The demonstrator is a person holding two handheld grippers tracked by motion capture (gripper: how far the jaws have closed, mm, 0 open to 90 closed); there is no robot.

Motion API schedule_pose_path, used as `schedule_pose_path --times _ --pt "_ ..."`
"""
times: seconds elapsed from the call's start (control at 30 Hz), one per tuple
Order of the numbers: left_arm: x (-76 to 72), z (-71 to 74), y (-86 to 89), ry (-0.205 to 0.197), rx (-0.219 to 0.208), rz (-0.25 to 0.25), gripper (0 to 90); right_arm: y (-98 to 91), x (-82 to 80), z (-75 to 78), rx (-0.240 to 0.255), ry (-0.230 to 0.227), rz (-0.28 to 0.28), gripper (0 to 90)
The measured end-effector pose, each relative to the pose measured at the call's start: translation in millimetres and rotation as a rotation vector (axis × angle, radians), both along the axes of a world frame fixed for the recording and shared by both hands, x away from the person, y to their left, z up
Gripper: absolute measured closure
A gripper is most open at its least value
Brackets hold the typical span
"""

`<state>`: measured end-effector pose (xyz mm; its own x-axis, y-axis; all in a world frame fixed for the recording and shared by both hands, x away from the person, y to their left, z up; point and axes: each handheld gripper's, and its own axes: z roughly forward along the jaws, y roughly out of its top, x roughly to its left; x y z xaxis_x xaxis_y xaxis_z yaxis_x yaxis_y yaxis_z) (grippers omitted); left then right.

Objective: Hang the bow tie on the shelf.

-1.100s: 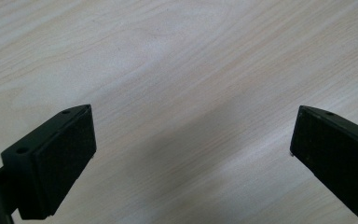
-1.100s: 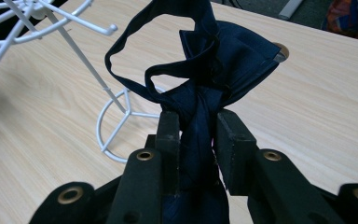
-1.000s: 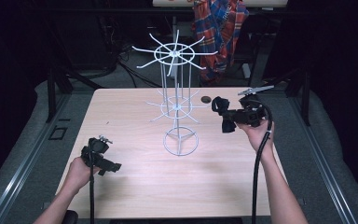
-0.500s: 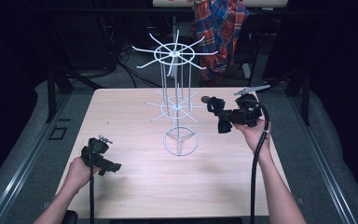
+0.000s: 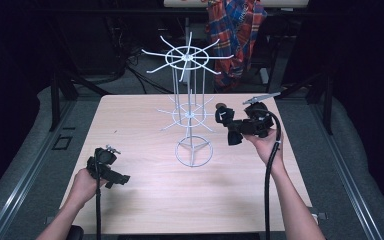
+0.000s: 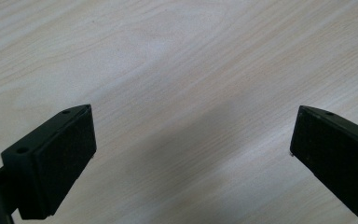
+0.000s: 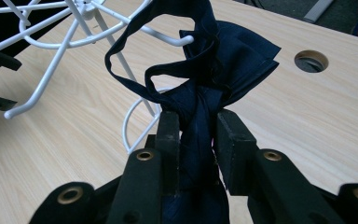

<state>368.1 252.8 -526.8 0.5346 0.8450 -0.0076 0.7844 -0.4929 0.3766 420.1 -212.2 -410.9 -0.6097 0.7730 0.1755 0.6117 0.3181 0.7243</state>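
A white wire rack [image 5: 189, 116] with two tiers of hooked arms stands mid-table. My right gripper [image 5: 228, 126] hovers just right of its lower tier, shut on a dark navy cloth piece [image 5: 223, 115]. In the right gripper view the jaws [image 7: 196, 126] pinch the cloth's [image 7: 223, 60] gathered middle. A thin strap loop [image 7: 121, 56] rises from it. One lower rack arm [image 7: 165, 35] crosses the loop, and its hooked tip lies against the cloth. My left gripper [image 5: 116, 176] rests low over the near left of the table, open with nothing between its pads [image 6: 63, 158].
The wooden table [image 5: 145, 125] has a round hole [image 7: 311, 60] near its far right. The rack's ring base [image 5: 193, 151] sits just left of my right gripper. A plaid cloth [image 5: 235, 35] hangs behind the table. Dark floor and cables surround it.
My right gripper has moved left toward the rack's lower tier, carrying the navy cloth. The left gripper has stayed in place.
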Motion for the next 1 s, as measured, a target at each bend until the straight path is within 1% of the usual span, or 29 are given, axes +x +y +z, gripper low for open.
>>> schedule_pose_path --times 0.2,0.4,0.47,0.5,0.53,0.7,0.8,1.0 --pt "0.4 -0.5 0.5 0.002 -0.002 0.001 0.2 7.8 1.8 -3.6 -0.012 0.011 0.024 72.0" --pt "0.1 -0.3 0.5 0.001 -0.002 0.001 0.2 13.0 1.0 -3.9 -0.019 0.005 0.027 72.0" --pt "0.2 -0.4 0.3 0.002 -0.002 0.001 0.2 14.3 1.1 -4.4 -0.027 0.011 0.031 72.0" --pt "0.3 -0.7 0.1 0.002 -0.002 0.002 0.2 15.6 1.1 -5.5 -0.021 0.011 0.027 72.0" --pt "0.5 -0.8 -0.1 0.003 -0.002 0.001 0.2 16.4 1.4 -6.0 -0.026 0.017 0.031 72.0" --pt "0.7 -1.1 -0.1 0.004 -0.003 0.001 0.2 22.0 2.1 -9.9 -0.033 0.015 0.034 71.9" --pt "0.6 -1.0 0.1 0.004 -0.003 0.001 0.2 24.5 2.8 -12.2 -0.047 0.025 0.041 71.9" --pt "0.7 -1.1 0.3 0.004 -0.002 0.001 0.2 28.0 4.3 -17.4 -0.06 0.031 0.044 71.8"
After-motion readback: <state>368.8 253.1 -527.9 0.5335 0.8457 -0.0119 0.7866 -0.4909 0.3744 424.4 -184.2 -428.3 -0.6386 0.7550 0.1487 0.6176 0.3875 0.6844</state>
